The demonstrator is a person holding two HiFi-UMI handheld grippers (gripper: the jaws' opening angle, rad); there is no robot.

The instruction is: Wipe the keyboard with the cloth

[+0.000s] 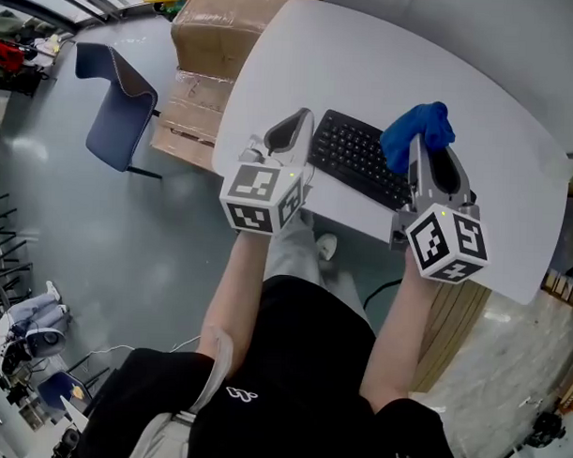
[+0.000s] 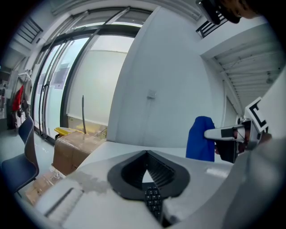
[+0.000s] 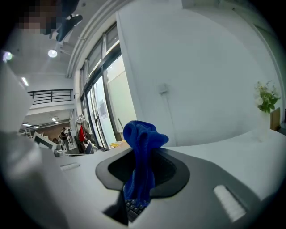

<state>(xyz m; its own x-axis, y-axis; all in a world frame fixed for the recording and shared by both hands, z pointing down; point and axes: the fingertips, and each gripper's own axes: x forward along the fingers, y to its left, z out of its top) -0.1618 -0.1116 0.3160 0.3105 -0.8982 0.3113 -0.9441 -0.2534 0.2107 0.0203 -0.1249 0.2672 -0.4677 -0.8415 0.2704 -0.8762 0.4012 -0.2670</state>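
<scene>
1. Black-shirted torso (image 1: 291, 364) fills the foreground. Beyond it, the left claw (image 2: 145, 156) is closed on nothing, and the right claw (image 3: 142, 150) is clamped on the blue cloth (image 3: 142, 132).
2. Most of the cloth bunches above the jaws, so the hard tips may scrape the keys. Nothing steadies the keyboard (image 1: 355, 155), so a push could skid it off the tabletop (image 1: 395, 68).
3. It lies flat near the tabletop's near edge, between the claws. Its long axis runs upper-left to lower-right in the head view, across the person's front.
</scene>
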